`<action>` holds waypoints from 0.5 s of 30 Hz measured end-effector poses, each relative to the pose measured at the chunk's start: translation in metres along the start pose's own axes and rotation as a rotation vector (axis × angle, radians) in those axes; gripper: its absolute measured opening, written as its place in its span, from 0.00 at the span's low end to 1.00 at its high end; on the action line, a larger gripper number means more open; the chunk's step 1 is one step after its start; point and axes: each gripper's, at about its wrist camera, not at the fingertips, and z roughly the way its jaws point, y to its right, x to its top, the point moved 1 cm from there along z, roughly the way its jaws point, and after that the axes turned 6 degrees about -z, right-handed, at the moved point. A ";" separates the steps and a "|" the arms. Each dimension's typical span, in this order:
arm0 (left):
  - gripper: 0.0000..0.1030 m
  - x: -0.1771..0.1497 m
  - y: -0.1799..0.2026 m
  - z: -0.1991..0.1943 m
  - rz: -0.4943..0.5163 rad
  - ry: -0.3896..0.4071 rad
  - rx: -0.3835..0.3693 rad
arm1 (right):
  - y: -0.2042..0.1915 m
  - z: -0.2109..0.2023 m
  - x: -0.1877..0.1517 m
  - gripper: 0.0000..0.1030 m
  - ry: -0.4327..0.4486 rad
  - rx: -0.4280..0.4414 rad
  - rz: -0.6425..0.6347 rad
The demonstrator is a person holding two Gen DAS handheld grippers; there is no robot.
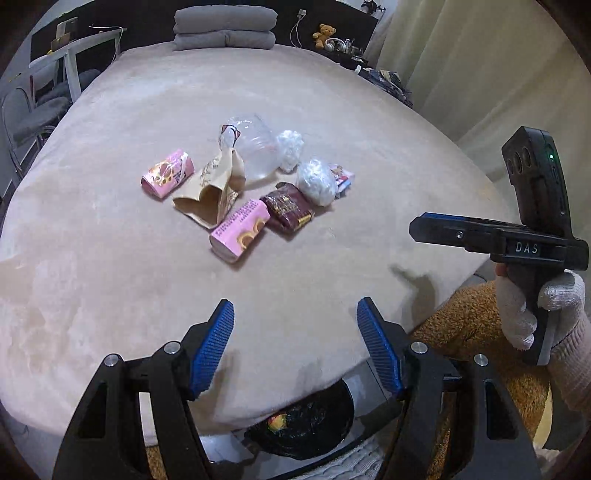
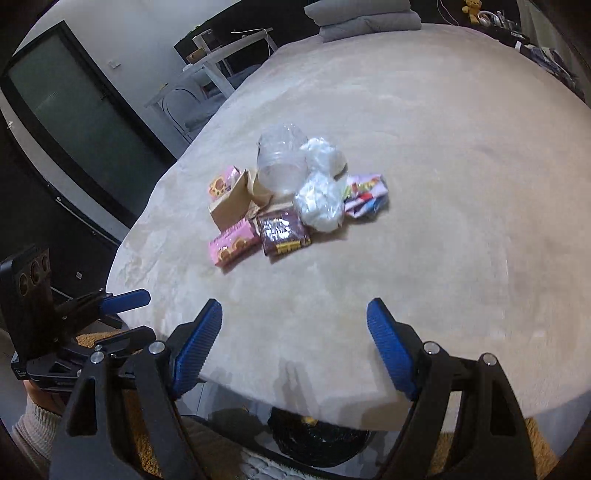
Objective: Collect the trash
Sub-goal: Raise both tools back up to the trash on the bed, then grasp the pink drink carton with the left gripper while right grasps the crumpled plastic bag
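Observation:
A heap of trash lies mid-bed on the beige cover (image 1: 110, 258): two pink snack boxes (image 1: 168, 173) (image 1: 240, 229), a torn brown paper bag (image 1: 210, 192), a dark red wrapper (image 1: 290, 210), a clear plastic bag (image 1: 255, 147), white crumpled wads (image 1: 316, 181) and a colourful packet (image 1: 343, 177). The same heap shows in the right wrist view, with the dark red wrapper (image 2: 284, 230) nearest. My left gripper (image 1: 295, 328) hangs open and empty above the bed's near edge. My right gripper (image 2: 295, 332) is open and empty too, beside it.
A bin lined with a black bag (image 1: 306, 424) (image 2: 321, 435) stands below the bed's near edge, something colourful inside. An orange-brown rug (image 1: 472, 332) lies under it. Folded grey bedding (image 1: 225, 29) sits at the head of the bed. White chairs (image 1: 74, 62) stand left.

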 end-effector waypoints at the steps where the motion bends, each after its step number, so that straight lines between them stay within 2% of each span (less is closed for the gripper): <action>1: 0.66 0.005 -0.001 0.003 0.002 -0.003 -0.003 | 0.002 0.003 0.006 0.78 0.001 0.001 -0.002; 9: 0.66 0.040 -0.013 0.029 0.059 -0.019 0.020 | 0.006 0.031 0.041 0.78 -0.012 0.008 -0.049; 15: 0.66 0.055 -0.024 0.056 0.090 -0.072 0.043 | 0.009 0.054 0.058 0.78 -0.041 -0.001 -0.091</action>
